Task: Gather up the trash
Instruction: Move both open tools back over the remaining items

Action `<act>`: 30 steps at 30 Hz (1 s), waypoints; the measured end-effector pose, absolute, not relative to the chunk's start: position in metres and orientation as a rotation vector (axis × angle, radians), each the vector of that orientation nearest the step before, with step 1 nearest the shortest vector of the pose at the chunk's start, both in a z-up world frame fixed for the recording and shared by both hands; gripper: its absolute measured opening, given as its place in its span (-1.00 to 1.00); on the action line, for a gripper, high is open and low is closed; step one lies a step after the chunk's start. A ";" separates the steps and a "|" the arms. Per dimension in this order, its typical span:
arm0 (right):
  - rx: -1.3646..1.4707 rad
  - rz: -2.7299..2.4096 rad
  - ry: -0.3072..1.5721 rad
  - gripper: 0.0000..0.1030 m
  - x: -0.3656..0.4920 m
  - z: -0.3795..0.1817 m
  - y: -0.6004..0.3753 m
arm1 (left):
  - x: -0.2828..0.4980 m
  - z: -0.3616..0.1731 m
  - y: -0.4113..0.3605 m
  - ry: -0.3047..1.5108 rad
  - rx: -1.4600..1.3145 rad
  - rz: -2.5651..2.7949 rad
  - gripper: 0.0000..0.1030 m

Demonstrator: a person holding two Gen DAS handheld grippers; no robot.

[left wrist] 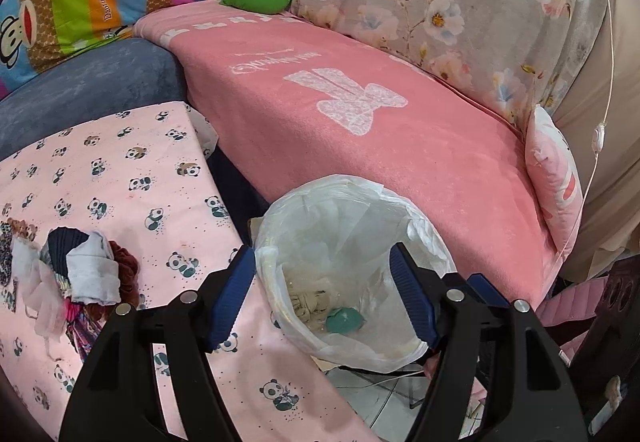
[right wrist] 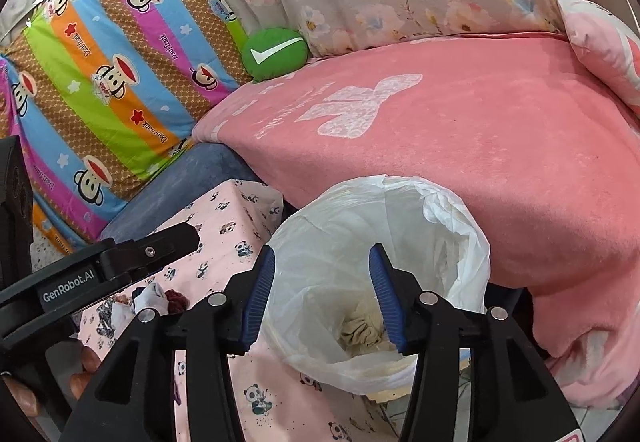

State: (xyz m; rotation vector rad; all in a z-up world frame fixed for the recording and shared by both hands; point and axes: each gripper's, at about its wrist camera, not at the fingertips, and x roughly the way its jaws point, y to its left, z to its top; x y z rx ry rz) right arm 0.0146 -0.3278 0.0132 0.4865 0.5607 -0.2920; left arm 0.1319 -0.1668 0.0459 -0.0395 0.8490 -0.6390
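Left wrist view shows the left gripper (left wrist: 324, 294) with its blue pads spread wide and nothing between them, hanging above the bin bag (left wrist: 352, 270). Inside the bag lie crumpled beige paper (left wrist: 312, 302) and a small teal piece (left wrist: 344, 320). The right gripper (right wrist: 324, 294) is also spread and empty, pointing into the same bag.

What seems left to collect is the pile of scraps (left wrist: 76, 274), a mix of white, dark and reddish pieces, lying near the left edge of the panda cloth (left wrist: 152, 177). It lies well apart from the left gripper, to its left, while the bin stands against the right edge of the cloth.

To do the next step well, I think the left claw should travel left over the cloth, come down with the pads on both sides of one loose piece, and pinch only that piece, not the cloth under it.
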 end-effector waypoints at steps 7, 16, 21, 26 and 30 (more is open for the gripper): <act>0.456 -0.248 0.571 -0.03 0.019 0.021 -0.297 | 0.130 0.045 -0.131 0.846 -0.065 -0.579 0.28; 0.408 -0.188 0.590 0.09 0.030 0.029 -0.256 | 0.132 0.042 -0.083 0.851 -0.115 -0.509 0.28; 0.381 -0.154 0.598 0.13 0.038 0.033 -0.234 | 0.135 0.039 -0.058 0.855 -0.130 -0.459 0.35; 0.355 -0.125 0.610 0.18 0.046 0.034 -0.215 | 0.138 0.030 -0.028 0.875 -0.169 -0.405 0.38; 0.337 -0.097 0.624 0.21 0.055 0.031 -0.198 | 0.141 0.021 -0.001 0.889 -0.198 -0.352 0.43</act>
